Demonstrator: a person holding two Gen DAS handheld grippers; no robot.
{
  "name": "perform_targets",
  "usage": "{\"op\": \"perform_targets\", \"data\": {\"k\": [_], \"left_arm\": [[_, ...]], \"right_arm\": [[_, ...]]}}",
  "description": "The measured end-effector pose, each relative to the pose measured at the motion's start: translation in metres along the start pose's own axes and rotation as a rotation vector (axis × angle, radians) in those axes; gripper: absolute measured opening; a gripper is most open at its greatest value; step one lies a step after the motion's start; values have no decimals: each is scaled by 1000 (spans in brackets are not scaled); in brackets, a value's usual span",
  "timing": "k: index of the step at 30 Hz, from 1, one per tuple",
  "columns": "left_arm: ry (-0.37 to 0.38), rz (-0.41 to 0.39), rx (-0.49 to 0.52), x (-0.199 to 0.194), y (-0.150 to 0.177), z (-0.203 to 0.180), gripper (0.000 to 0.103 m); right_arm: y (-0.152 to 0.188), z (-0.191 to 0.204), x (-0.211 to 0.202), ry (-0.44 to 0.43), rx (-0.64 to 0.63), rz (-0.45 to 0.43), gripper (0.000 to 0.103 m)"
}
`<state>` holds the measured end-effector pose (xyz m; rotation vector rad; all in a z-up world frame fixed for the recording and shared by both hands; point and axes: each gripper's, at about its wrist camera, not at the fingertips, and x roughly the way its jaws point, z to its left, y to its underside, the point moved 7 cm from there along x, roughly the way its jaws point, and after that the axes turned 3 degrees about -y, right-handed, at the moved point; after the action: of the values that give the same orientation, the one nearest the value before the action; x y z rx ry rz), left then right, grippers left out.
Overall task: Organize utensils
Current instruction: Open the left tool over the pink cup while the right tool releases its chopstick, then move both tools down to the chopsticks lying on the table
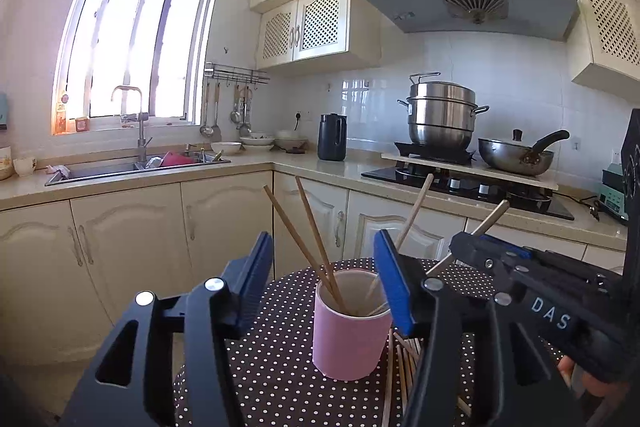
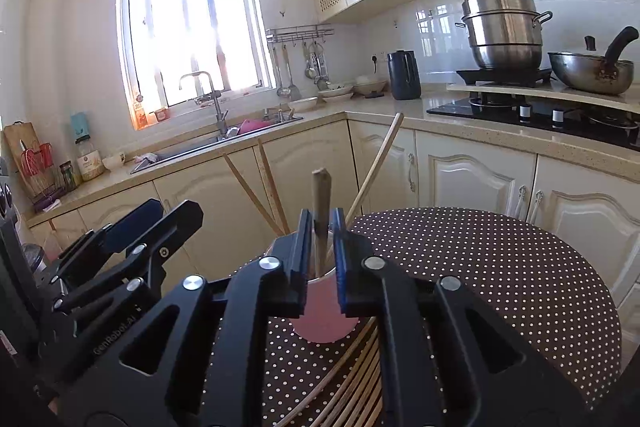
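A pink cup (image 1: 348,339) stands on the round dotted table (image 1: 276,355) and holds several wooden chopsticks (image 1: 316,247) that lean out of it. My left gripper (image 1: 323,237) is open just in front of the cup, with nothing between its blue pads. My right gripper (image 2: 323,215) hovers over the cup (image 2: 324,323). One upright chopstick (image 2: 320,195) stands in the cup between its pads, with a narrow gap on each side. More loose chopsticks (image 2: 352,379) lie on the table below the right gripper. In the right wrist view my left gripper (image 2: 172,215) shows at the left.
Cream cabinets (image 1: 132,239) stand close behind the table. The counter carries a sink (image 1: 120,167), a dark kettle (image 1: 331,137), and a stove with a steel pot (image 1: 440,115) and a wok (image 1: 516,155). The dotted tabletop (image 2: 500,287) stretches away to the right.
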<state>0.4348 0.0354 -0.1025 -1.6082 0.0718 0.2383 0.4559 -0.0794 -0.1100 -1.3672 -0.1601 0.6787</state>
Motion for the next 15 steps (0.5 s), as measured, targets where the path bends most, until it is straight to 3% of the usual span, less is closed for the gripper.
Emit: {"op": "perform_targets", "data": {"k": [2, 7, 9, 11, 15], "left_arm": [[-4, -4, 5, -7, -2, -1, 54], [5, 1, 30, -22, -3, -7, 62], [22, 25, 43, -24, -1, -12, 67], [46, 59, 50, -25, 4, -17, 68], [78, 128, 75, -25, 16, -26, 69]], "right_arm": [[-2, 2, -9, -1, -1, -13, 29], [-3, 4, -30, -1, -12, -20, 32], [-1, 4, -37, 1, -17, -16, 34], [1, 2, -43, 10, -22, -17, 43], [8, -5, -54, 14, -32, 5, 43]]}}
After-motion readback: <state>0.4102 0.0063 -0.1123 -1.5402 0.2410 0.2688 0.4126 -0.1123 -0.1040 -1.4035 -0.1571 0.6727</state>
